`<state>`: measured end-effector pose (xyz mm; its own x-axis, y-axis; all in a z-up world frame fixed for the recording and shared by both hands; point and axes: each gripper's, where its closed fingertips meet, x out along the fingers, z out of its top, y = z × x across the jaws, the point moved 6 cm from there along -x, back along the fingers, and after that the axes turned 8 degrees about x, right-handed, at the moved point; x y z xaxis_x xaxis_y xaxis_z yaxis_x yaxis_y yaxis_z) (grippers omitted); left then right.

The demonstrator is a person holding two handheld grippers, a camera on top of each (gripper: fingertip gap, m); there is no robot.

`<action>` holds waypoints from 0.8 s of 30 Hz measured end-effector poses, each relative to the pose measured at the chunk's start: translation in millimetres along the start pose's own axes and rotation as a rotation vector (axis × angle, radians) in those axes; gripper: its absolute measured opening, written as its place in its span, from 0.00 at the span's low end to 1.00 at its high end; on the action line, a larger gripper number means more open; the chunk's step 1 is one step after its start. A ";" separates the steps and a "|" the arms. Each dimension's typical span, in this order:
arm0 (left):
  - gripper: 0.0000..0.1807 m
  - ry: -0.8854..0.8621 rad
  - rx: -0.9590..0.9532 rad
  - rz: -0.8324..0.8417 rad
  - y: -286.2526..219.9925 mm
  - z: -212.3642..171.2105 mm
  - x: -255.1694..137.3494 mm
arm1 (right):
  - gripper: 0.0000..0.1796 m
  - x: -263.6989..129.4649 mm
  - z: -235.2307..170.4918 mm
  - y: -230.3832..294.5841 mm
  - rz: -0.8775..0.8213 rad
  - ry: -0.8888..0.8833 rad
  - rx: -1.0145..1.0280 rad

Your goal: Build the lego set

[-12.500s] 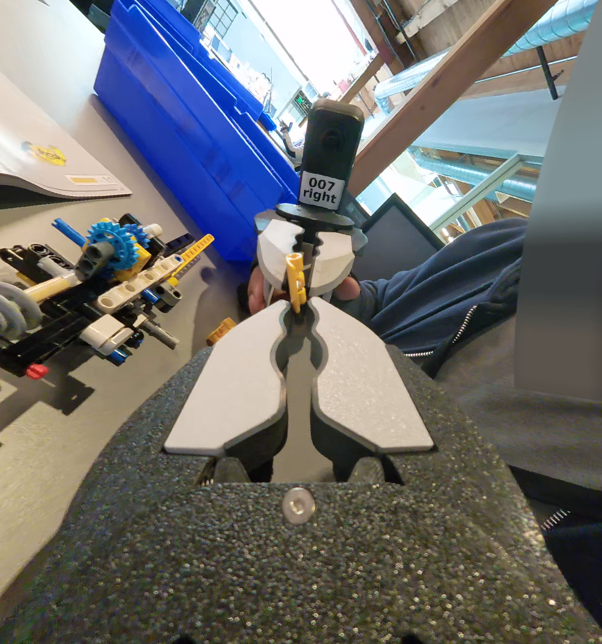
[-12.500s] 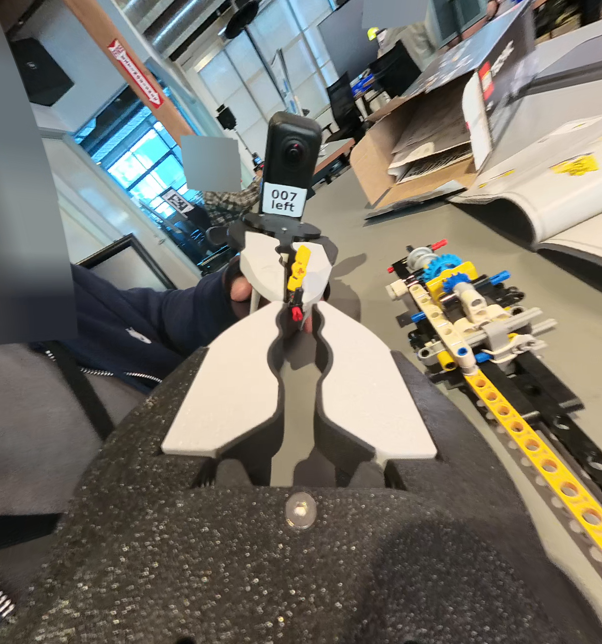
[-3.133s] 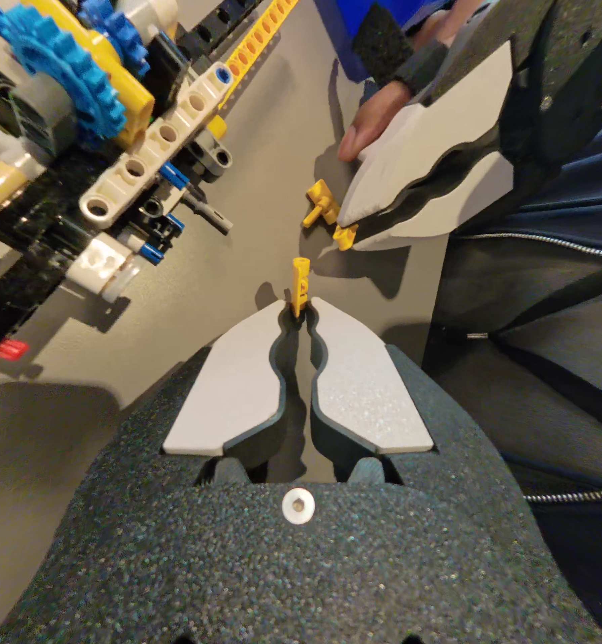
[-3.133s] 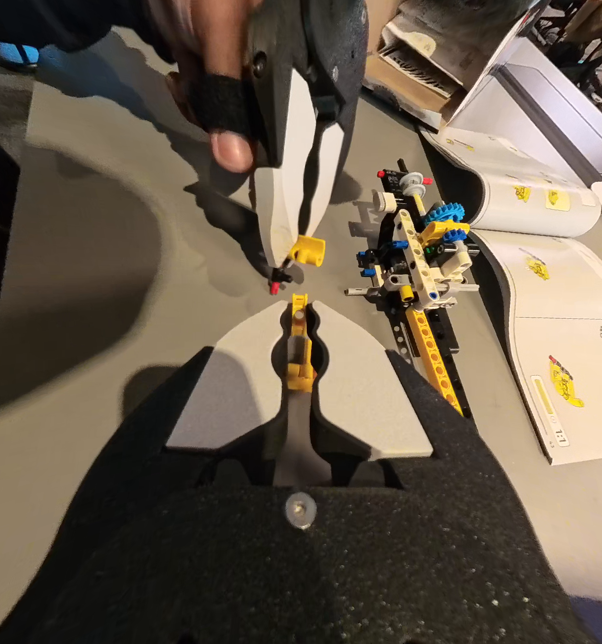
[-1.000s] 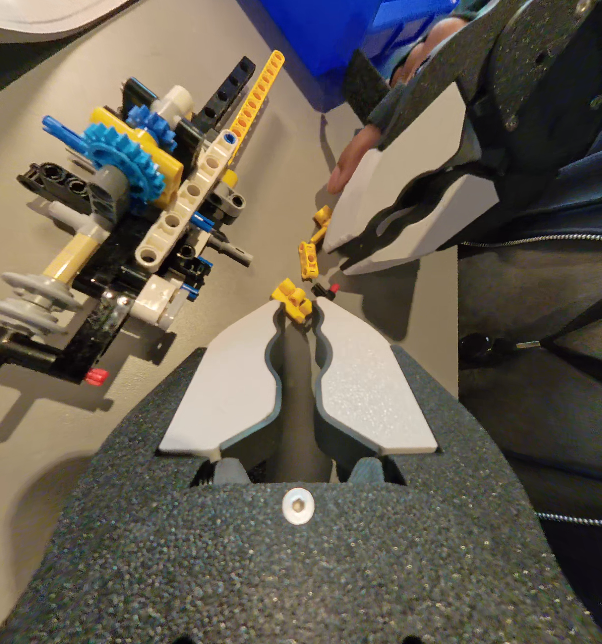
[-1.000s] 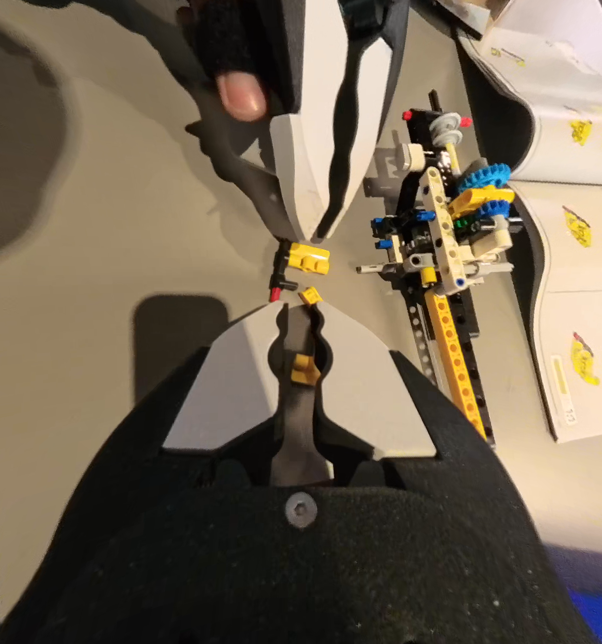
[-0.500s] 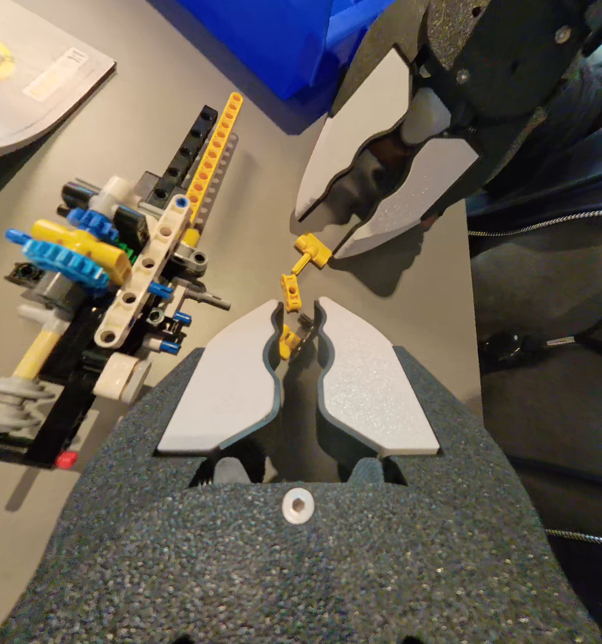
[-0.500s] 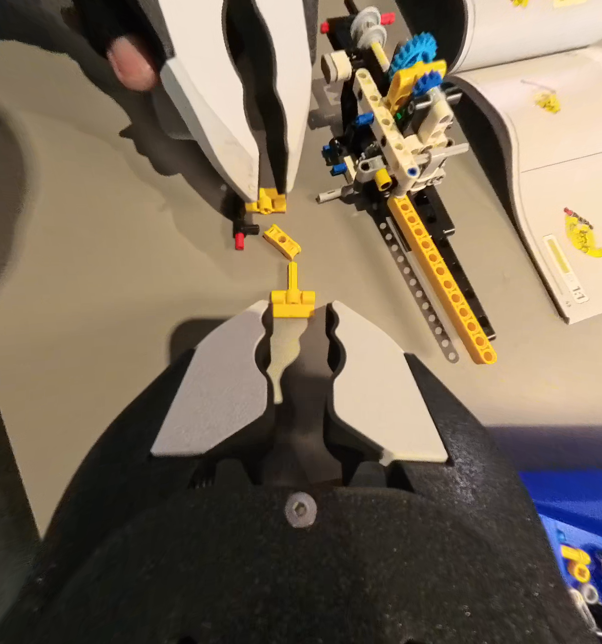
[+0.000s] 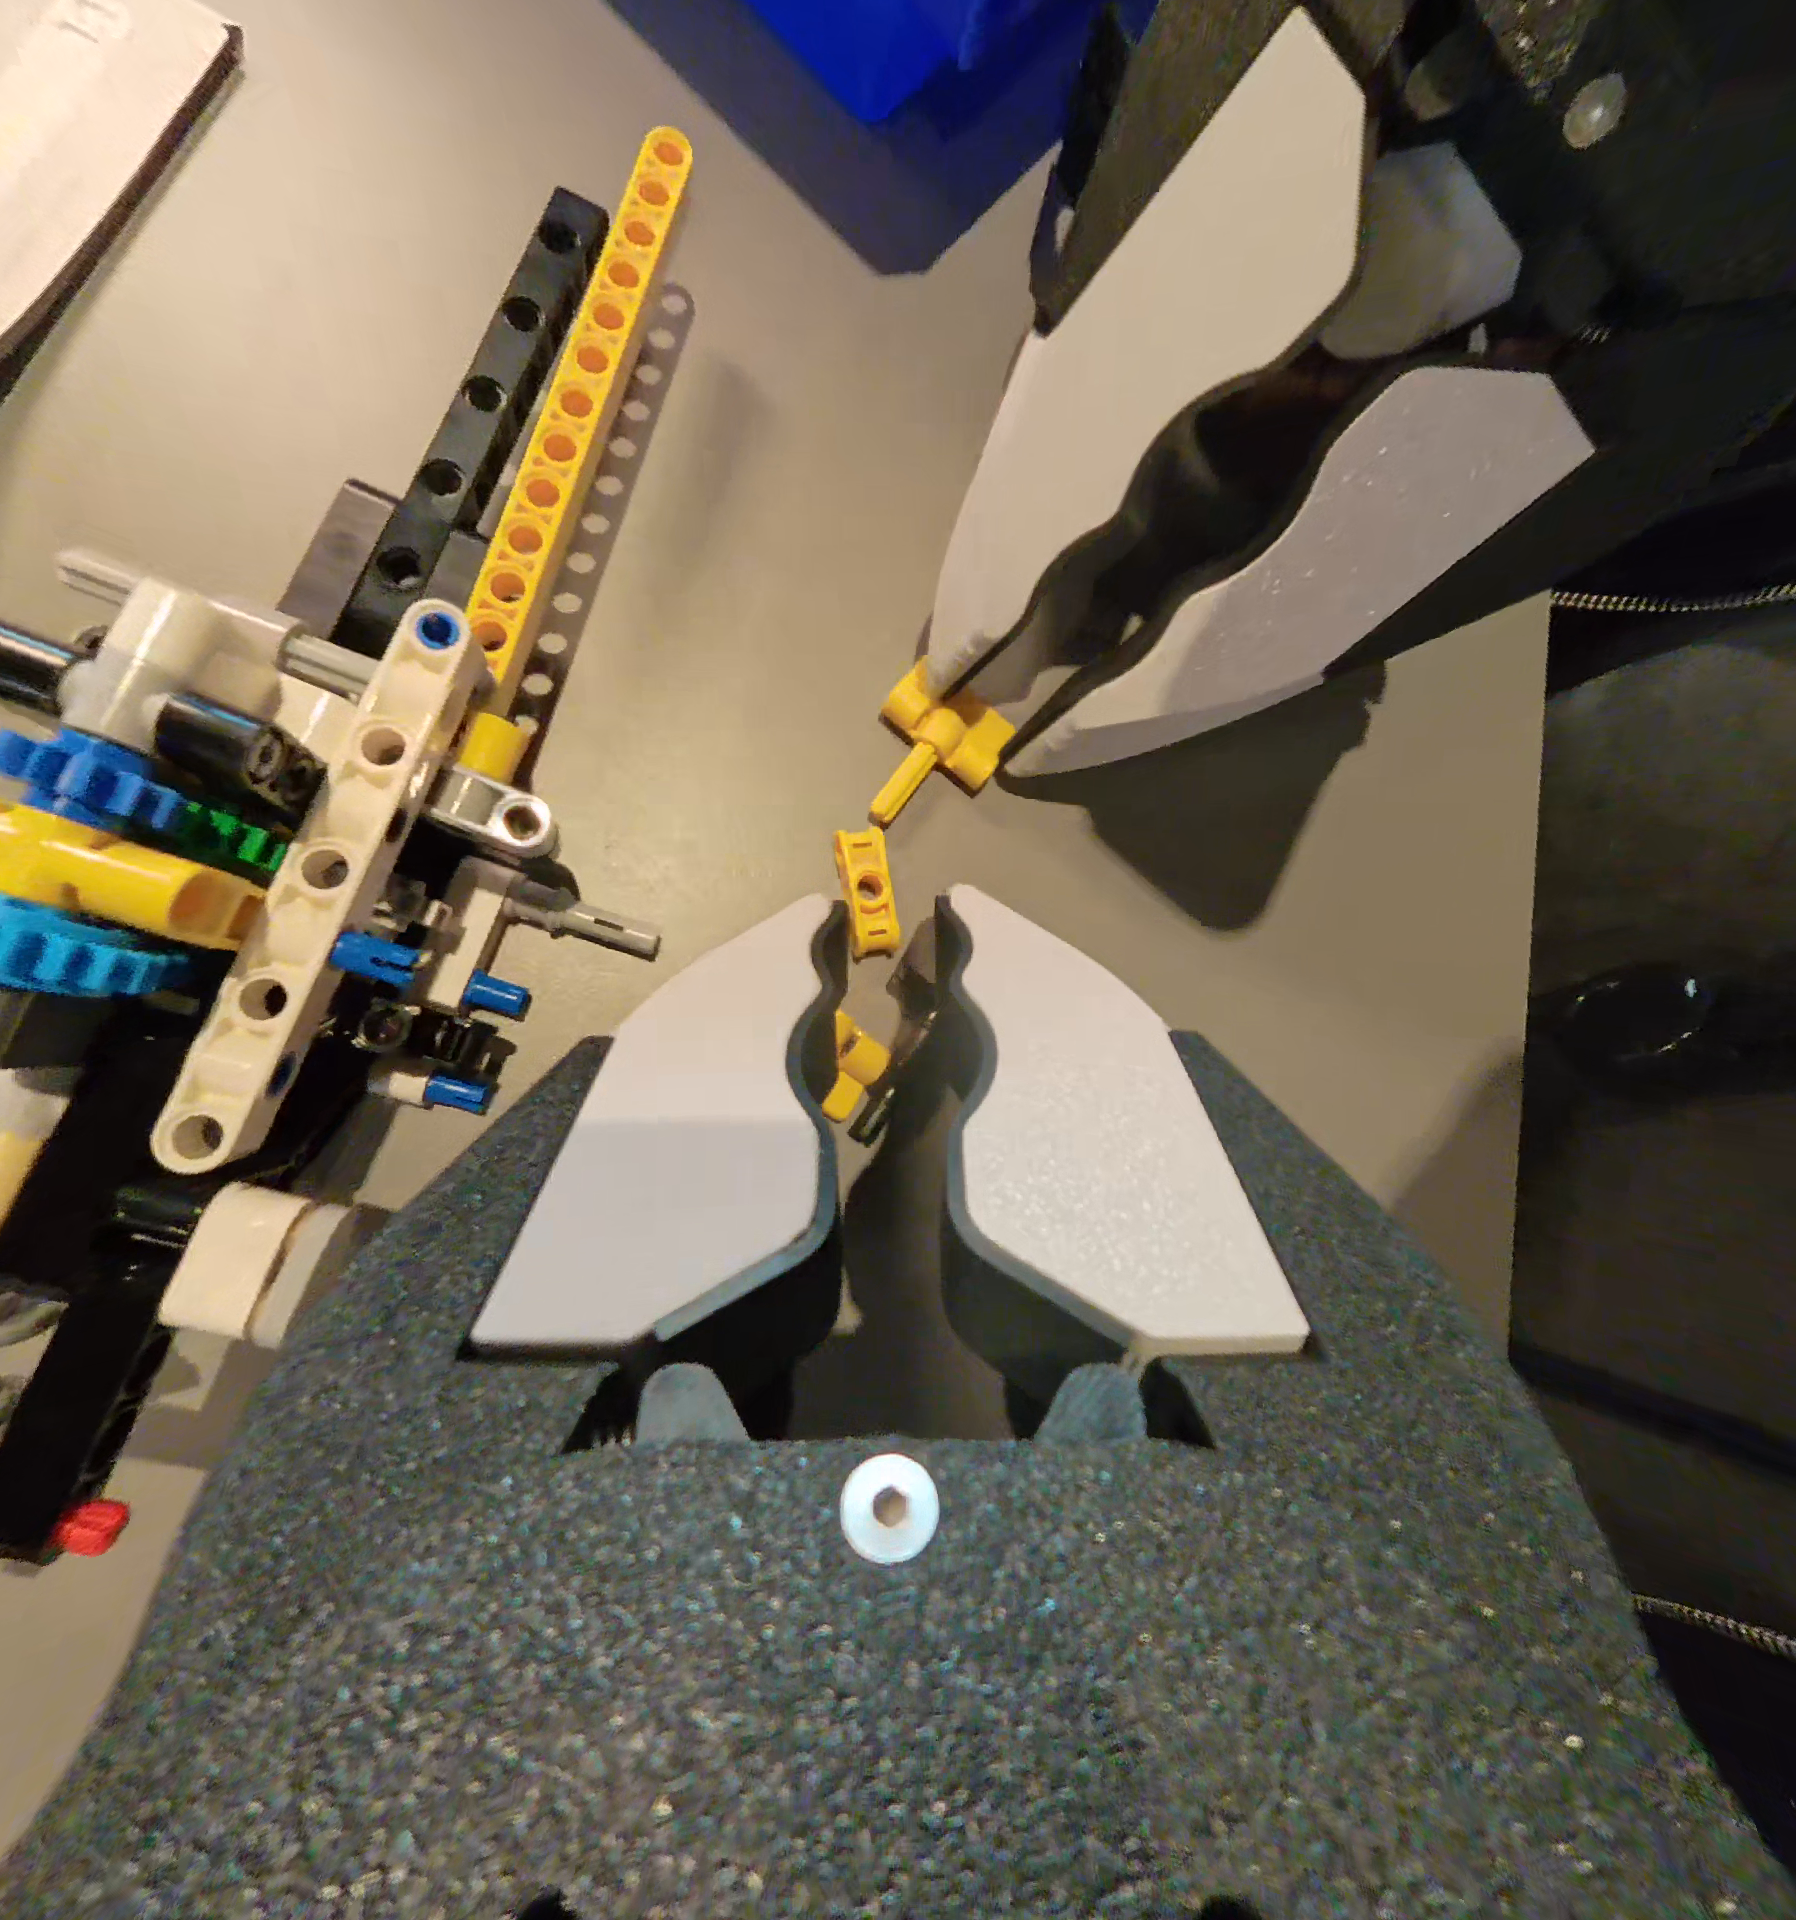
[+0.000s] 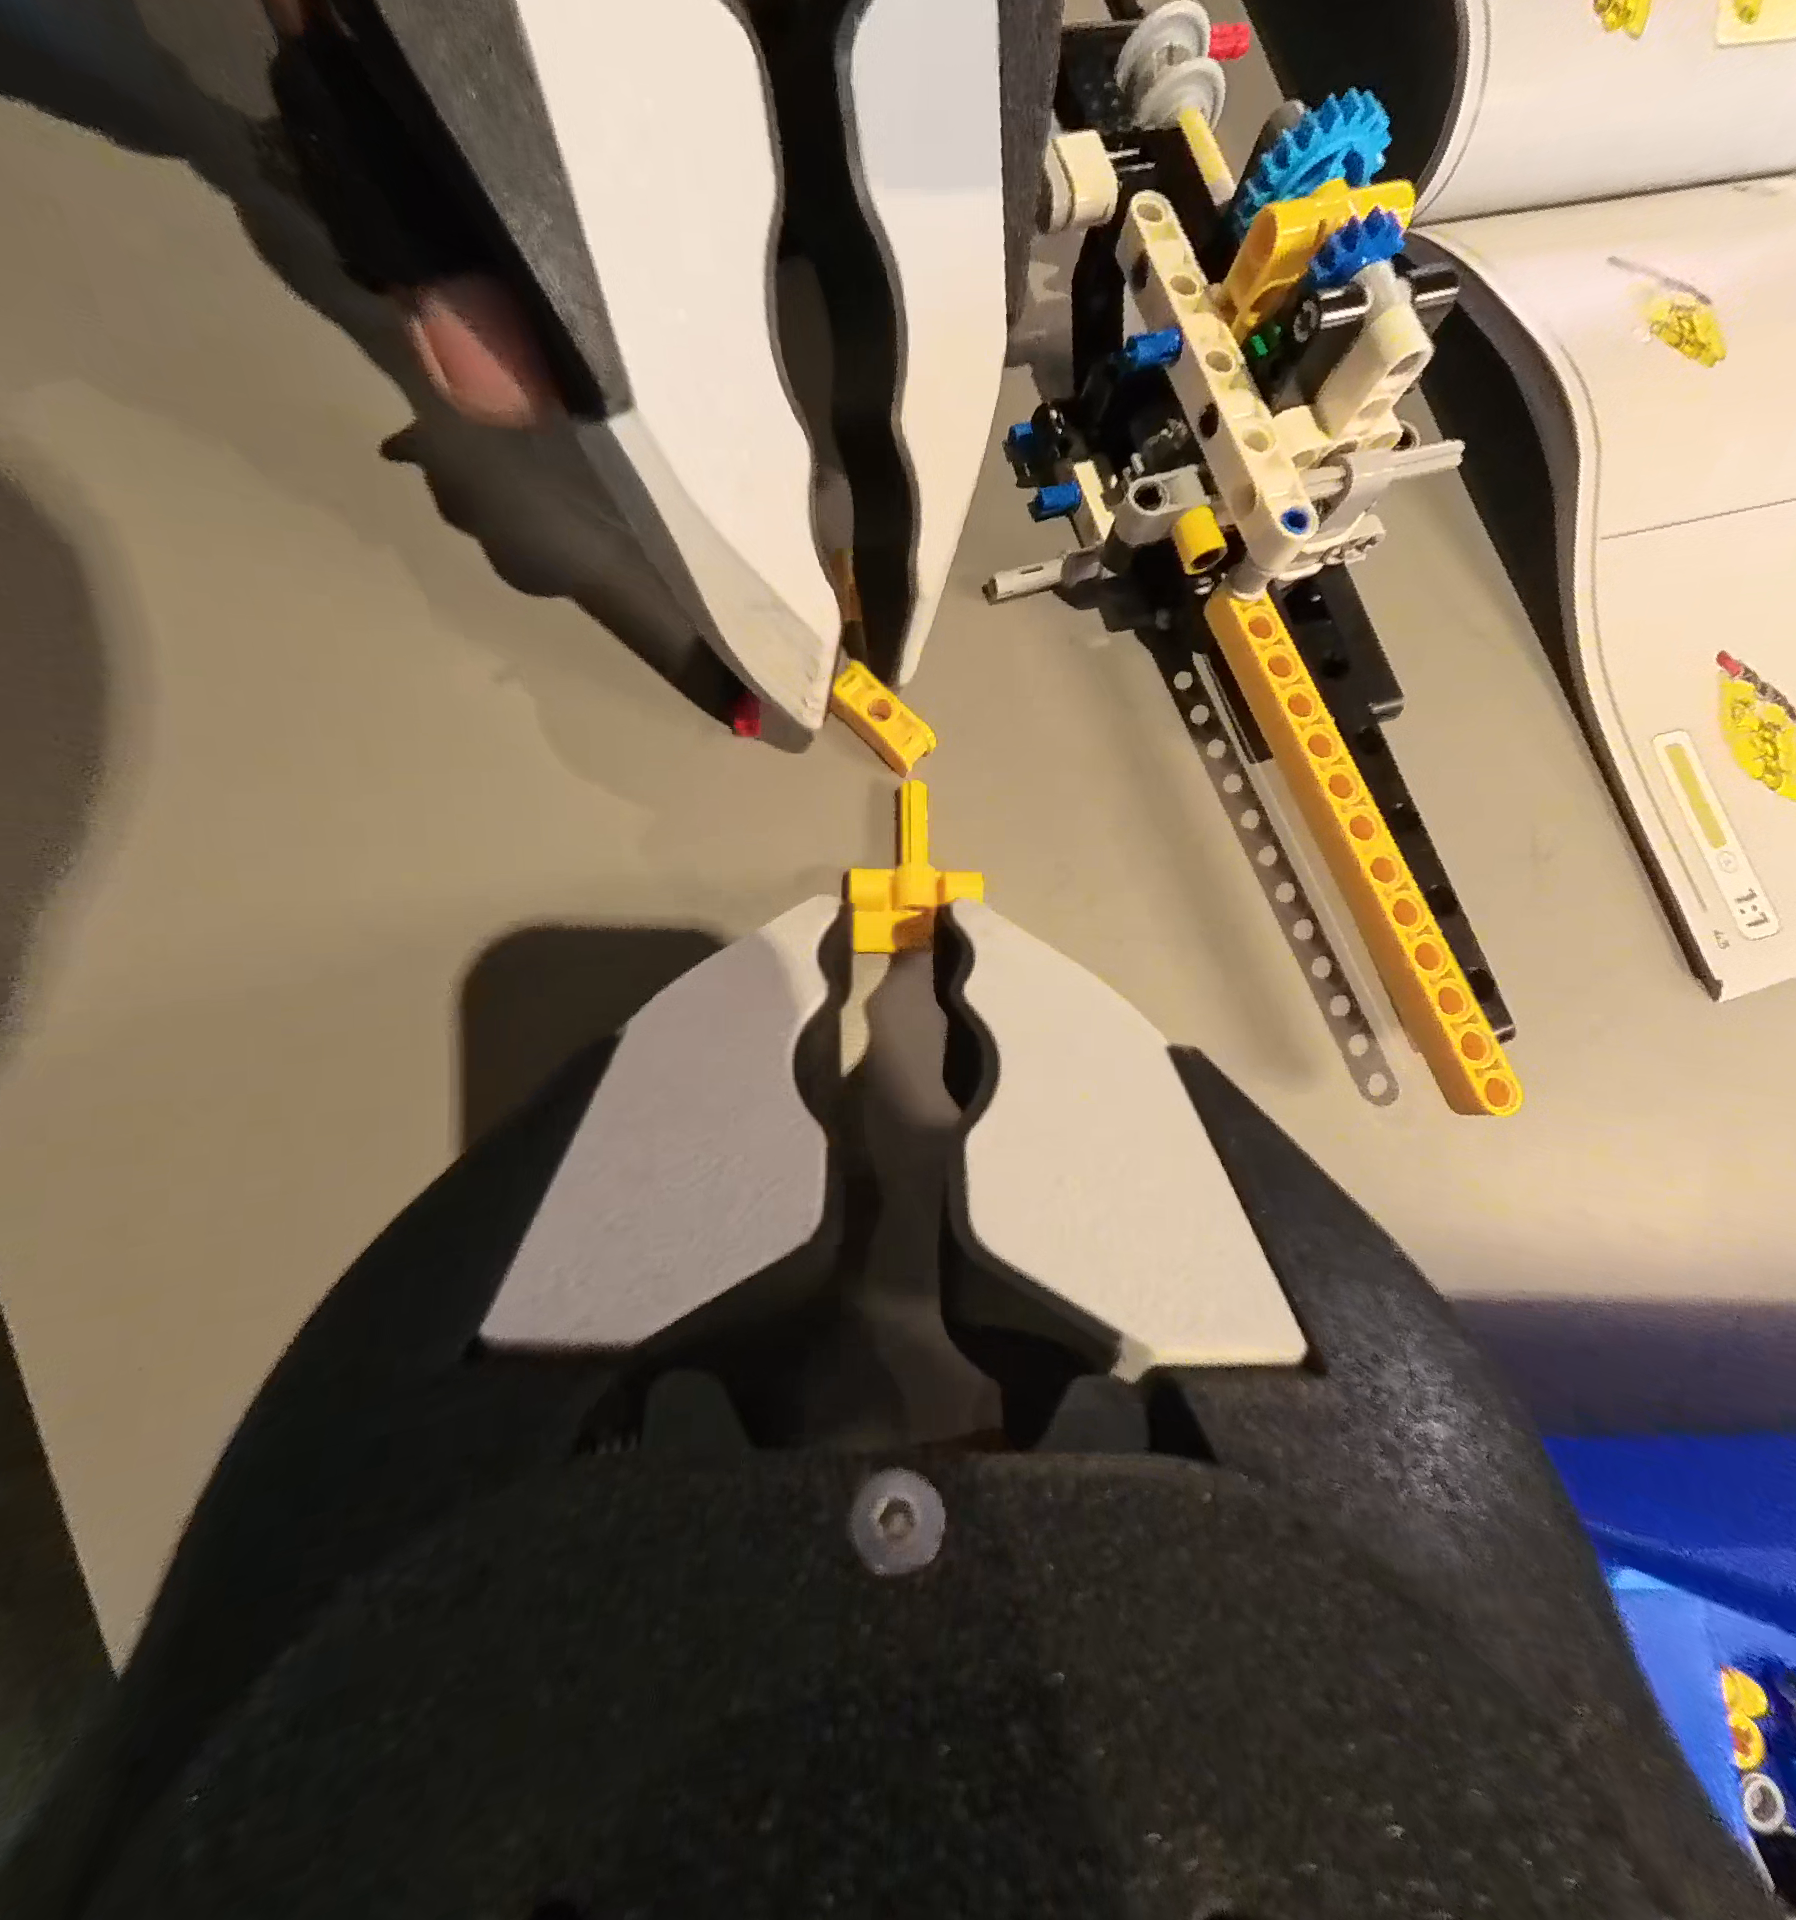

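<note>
Three small parts lie on the grey table between my two grippers. My right gripper (image 10: pixel 892 914) has closed in on a yellow T-shaped piece (image 10: pixel 909 891), its tips touching both ends of the crossbar; it also shows in the left wrist view (image 9: pixel 944 732). My left gripper (image 9: pixel 886 914) is open and low over the table, with a yellow connector (image 9: pixel 866 899) at its tips. A second yellow piece with a black pin (image 9: pixel 854 1075) lies between its fingers. In the right wrist view the connector (image 10: pixel 881 719) pokes out from the left gripper's tips.
The part-built model (image 9: pixel 281 831) with blue gears and a long yellow beam (image 9: pixel 572 416) lies left of the parts; in the right wrist view it (image 10: pixel 1268 416) lies to the right. An open instruction booklet (image 10: pixel 1704 623) and a blue bin (image 10: pixel 1704 1558) are nearby. The table edge runs close on the person's side. My two grippers' fingertips are within a few centimetres of each other.
Both grippers let go of their yellow parts onto the table. In the last half second the right gripper moved forward and narrowed onto the T-shaped piece; the left gripper moved forward over the connector.
</note>
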<state>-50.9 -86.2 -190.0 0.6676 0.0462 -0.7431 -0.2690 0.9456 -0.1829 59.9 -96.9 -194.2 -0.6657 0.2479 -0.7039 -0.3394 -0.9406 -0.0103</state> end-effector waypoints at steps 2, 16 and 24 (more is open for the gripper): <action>0.08 0.011 -0.012 0.006 -0.1 0.3 1.9 | 0.06 -0.3 -0.1 1.0 -0.003 -0.005 -0.005; 0.05 -0.124 -0.142 -0.060 0.3 4.1 -4.6 | 0.06 -7.7 8.8 -2.7 -0.010 -0.127 -0.030; 0.05 -0.428 -0.485 -0.242 8.6 7.7 -19.5 | 0.13 -10.0 24.2 2.1 -0.051 -0.291 -0.133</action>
<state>-60.9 -76.5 -172.1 0.9365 0.0694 -0.3438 -0.2915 0.6990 -0.6530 49.8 -95.8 -170.0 -0.8189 0.3334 -0.4672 -0.3001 -0.9426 -0.1466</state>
